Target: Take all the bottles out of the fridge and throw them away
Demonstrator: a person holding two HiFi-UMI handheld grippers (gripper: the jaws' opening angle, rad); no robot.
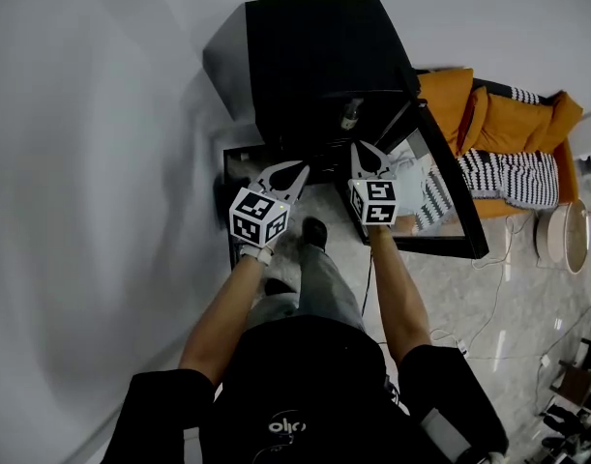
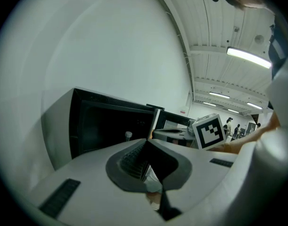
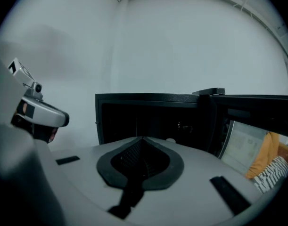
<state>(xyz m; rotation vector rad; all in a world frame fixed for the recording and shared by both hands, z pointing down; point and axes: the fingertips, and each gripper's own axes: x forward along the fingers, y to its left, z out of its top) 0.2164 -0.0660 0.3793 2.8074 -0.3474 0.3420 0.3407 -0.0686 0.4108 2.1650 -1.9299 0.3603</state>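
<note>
Bare forearms held both tools toward the open black fridge (image 1: 314, 56). Left gripper (image 1: 303, 166) and right gripper (image 1: 357, 148) each had jaws pressed together, holding nothing. One bottle (image 1: 350, 114) stood inside the fridge, beyond both tips, with the door (image 1: 450, 201) swung right.

1. Black short-sleeved top (image 1: 305, 385) with a small white logo (image 1: 287, 424).
2. Grey trousers (image 1: 322, 283); dark shoes (image 1: 314, 232).
3. Left gripper (image 1: 297, 169) and right gripper (image 1: 366, 150): white moulded shells, dark ribbed inner jaw faces.
4. Marker cubes (image 1: 258, 217): white faces, black square patterns.
</note>
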